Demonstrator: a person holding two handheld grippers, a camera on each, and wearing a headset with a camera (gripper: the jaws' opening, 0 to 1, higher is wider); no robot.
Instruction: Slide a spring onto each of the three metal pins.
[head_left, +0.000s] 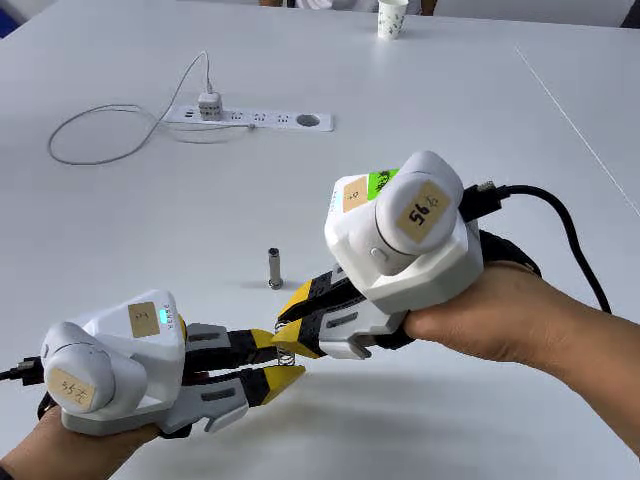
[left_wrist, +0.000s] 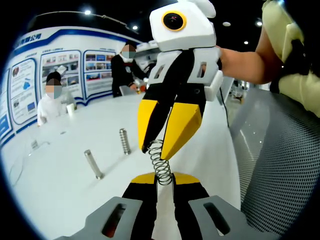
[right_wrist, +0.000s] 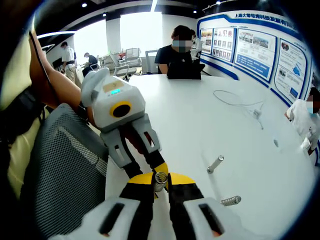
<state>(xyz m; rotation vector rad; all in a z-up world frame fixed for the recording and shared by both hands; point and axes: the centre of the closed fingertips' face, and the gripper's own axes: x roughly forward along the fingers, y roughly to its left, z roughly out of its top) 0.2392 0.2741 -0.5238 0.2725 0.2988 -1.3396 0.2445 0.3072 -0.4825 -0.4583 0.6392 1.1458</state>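
1. The left gripper (left_wrist: 159, 179) has its jaws drawn almost together, the yellow tips pinching one end of a spring (left_wrist: 161, 162).
2. The right gripper (left_wrist: 156, 150) meets it tip to tip. Its 2 yellow jaws narrow to the spring's width around the other end.
3. The spring hangs in the air between the 2 grippers, above the white table (head_left: 150, 240), and is on no pin.
4. In the head view, 1 pin (head_left: 274, 268) stands upright on the table just beyond the joined tips, apart from both grippers.
5. The left gripper view adds 2 upright pins side by side beyond the jaws: a bare pin (left_wrist: 93, 164) and a coil-wrapped pin (left_wrist: 124, 141).
6. The right gripper view looks down the spring end-on between its own tips.
7. The head view alone takes in a power strip (head_left: 250, 117) and a paper cup (head_left: 392, 18) at the far side.
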